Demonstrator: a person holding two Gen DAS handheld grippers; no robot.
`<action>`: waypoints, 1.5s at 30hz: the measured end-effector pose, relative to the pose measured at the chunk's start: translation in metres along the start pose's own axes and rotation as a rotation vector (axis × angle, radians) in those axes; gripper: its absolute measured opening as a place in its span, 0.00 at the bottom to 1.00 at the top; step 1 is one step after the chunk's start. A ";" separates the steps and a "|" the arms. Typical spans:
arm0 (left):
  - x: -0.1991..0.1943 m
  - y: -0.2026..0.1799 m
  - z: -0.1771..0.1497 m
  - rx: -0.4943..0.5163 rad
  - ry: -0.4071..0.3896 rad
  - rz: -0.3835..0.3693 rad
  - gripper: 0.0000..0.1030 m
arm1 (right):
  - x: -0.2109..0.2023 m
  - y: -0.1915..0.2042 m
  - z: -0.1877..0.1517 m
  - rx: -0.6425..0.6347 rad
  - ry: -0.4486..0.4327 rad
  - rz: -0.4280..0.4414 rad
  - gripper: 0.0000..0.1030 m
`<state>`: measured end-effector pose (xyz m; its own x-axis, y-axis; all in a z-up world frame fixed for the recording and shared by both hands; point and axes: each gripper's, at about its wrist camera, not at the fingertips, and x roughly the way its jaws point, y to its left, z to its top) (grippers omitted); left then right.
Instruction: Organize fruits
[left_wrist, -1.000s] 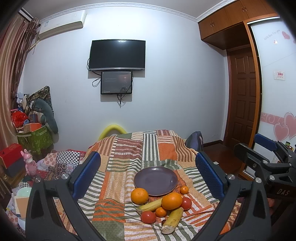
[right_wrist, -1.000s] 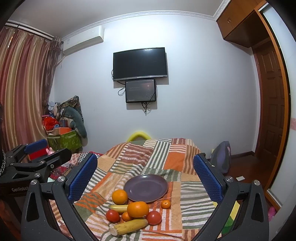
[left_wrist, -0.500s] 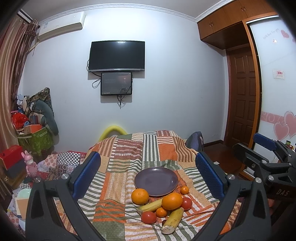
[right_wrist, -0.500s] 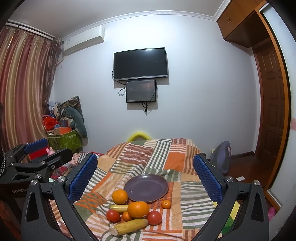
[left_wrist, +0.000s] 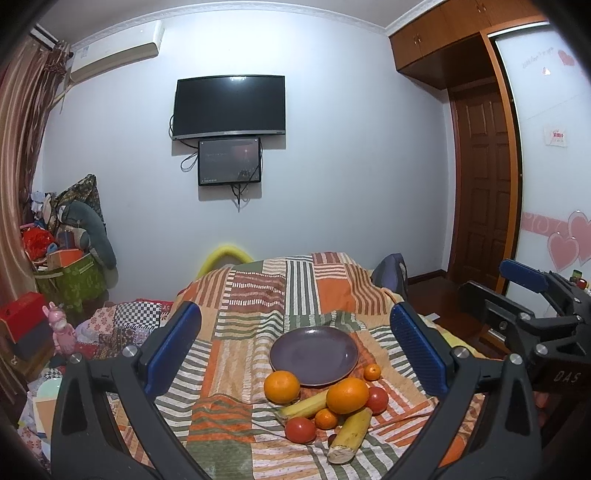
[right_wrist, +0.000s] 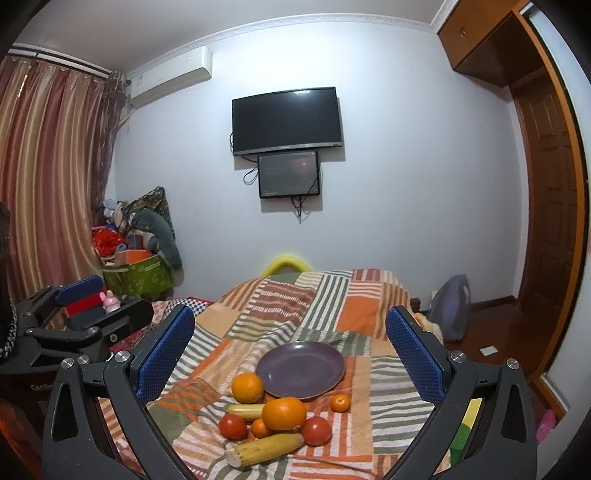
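Observation:
An empty purple plate (left_wrist: 313, 355) (right_wrist: 301, 369) sits on a striped patchwork cloth (left_wrist: 255, 295) (right_wrist: 332, 295). In front of it lie two large oranges (left_wrist: 282, 386) (right_wrist: 283, 413), small tangerines (left_wrist: 372, 372) (right_wrist: 340, 402), two red tomatoes (left_wrist: 300, 430) (right_wrist: 316, 430) and two banana pieces (left_wrist: 351, 430) (right_wrist: 264, 448). My left gripper (left_wrist: 295, 347) is open and empty, held above and short of the fruit. My right gripper (right_wrist: 290, 347) is open and empty too. Each gripper shows at the edge of the other's view (left_wrist: 532, 295) (right_wrist: 85, 314).
A TV (left_wrist: 229, 107) and a smaller screen hang on the far wall. Piled boxes, bags and toys (left_wrist: 66, 266) stand at the left. A wooden door (left_wrist: 480, 184) and a backpack (right_wrist: 448, 306) are at the right.
Both views have hardly shifted. Both grippers stay open and the fruit has not moved.

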<state>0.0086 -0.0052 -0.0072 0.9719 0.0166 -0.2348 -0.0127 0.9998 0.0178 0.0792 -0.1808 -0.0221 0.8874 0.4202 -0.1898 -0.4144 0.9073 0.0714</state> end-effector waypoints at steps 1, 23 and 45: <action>0.003 0.001 -0.001 -0.001 0.006 0.002 1.00 | 0.001 0.000 -0.002 -0.005 0.003 -0.002 1.00; 0.121 0.063 -0.067 -0.041 0.404 0.014 0.54 | 0.109 -0.013 -0.087 -0.052 0.423 0.094 0.80; 0.203 0.061 -0.133 -0.078 0.681 -0.074 0.77 | 0.181 -0.023 -0.133 0.020 0.695 0.251 0.66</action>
<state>0.1743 0.0608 -0.1833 0.6066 -0.0722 -0.7917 0.0065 0.9963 -0.0858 0.2221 -0.1278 -0.1880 0.4305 0.5147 -0.7415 -0.5783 0.7880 0.2112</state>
